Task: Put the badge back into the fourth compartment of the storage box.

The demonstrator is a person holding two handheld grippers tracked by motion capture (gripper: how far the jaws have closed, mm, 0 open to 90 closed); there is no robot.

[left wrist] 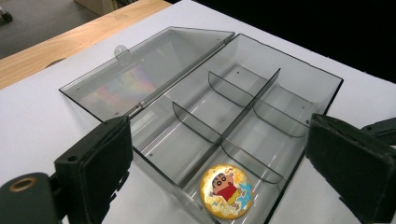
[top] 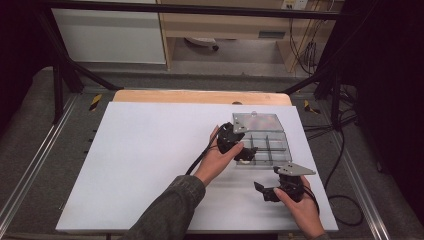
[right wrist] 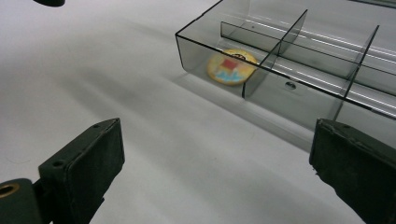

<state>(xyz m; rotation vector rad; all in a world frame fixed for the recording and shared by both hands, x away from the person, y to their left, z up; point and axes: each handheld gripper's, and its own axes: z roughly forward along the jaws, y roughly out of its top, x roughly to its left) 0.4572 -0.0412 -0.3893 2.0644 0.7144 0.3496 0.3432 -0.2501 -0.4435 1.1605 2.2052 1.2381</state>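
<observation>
We judge the work well along: the round cartoon badge (left wrist: 226, 191) already lies flat in a corner compartment of the clear divided box (left wrist: 261, 84), the one nearest the left gripper (top: 243, 150). That gripper hangs just above this corner, its fingers (left wrist: 95, 158) spread wide and holding nothing. The lid (left wrist: 140, 70) lies folded back flat beyond the box. The right gripper (top: 265, 191) waits on the white surface (top: 150, 165) near the box's front wall, fingers equally wide apart and empty. What seems left is closing the lid; the other compartments hold nothing.
</observation>
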